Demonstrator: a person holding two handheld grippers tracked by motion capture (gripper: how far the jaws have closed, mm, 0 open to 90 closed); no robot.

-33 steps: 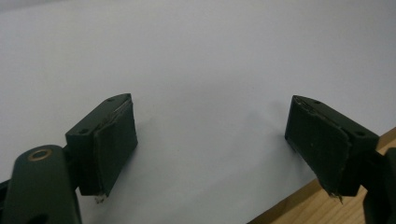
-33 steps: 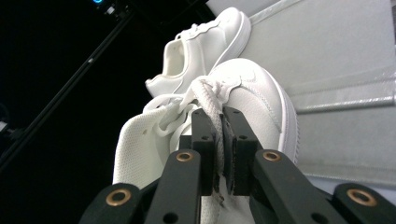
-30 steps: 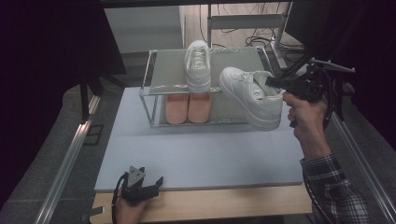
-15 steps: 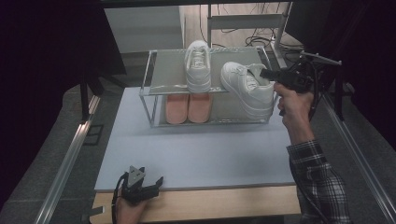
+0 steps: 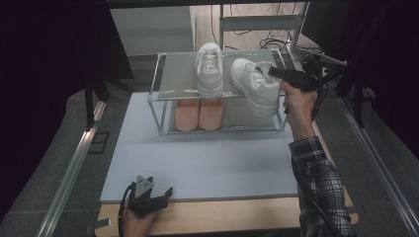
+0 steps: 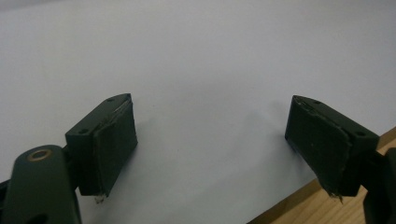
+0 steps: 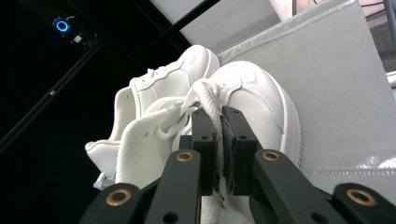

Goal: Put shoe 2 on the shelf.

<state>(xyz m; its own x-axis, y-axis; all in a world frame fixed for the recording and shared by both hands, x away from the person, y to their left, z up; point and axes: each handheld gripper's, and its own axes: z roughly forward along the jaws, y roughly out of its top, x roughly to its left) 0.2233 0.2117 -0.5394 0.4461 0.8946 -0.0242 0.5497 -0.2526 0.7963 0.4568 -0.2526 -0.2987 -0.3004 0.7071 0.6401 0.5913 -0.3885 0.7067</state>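
Observation:
A white sneaker (image 5: 254, 85) hangs tilted over the right part of the rack's top shelf (image 5: 180, 79), held by my right gripper (image 5: 274, 73). In the right gripper view the jaws of that gripper (image 7: 221, 140) are shut on the shoe's laces and tongue (image 7: 208, 100). A second white sneaker (image 5: 209, 75) stands on the shelf to its left, seen behind the held one (image 7: 154, 88) in the right gripper view. My left gripper (image 5: 159, 196) rests at the near edge of the table, its pads (image 6: 112, 140) wide apart over the pale mat (image 6: 205, 70), nothing between them.
A pair of pink shoes (image 5: 199, 113) sits on the rack's lower level. The metal rack (image 5: 154, 98) stands at the back of the grey mat (image 5: 207, 163). A wooden table edge (image 5: 237, 217) runs along the front. Cables and a stand (image 5: 276, 29) lie behind the rack.
My right hand has carried the white sneaker left and away, from in front of the rack's right end to over its top shelf. The left gripper has stayed put.

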